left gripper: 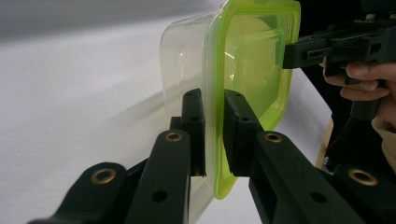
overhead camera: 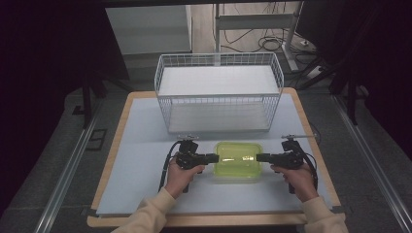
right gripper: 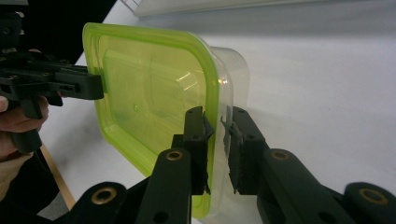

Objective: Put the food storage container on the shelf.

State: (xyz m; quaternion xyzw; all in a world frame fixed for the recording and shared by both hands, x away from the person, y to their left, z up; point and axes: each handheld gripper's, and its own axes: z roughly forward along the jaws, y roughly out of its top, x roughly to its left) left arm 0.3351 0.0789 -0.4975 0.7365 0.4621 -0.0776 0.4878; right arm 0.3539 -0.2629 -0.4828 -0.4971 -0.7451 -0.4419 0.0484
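A clear plastic container with a lime-green lid [overhead camera: 238, 160] rests on the white sheet near the table's front. My left gripper [overhead camera: 217, 158] grips the lid's rim at the container's left end; in the left gripper view its jaws [left gripper: 214, 112] clamp the green rim [left gripper: 252, 60] from both sides. My right gripper [overhead camera: 258, 157] holds the opposite end, its pads pressed on either side of the rim [right gripper: 217, 128], with the lid [right gripper: 149, 93] beyond. Each gripper view also shows the other gripper on the far edge.
A white wire basket [overhead camera: 218, 109] with a white floor stands behind the container, towards the table's far edge. The white sheet [overhead camera: 141, 145] covers a wooden board whose edges frame it. Metal rails run along both sides of the table.
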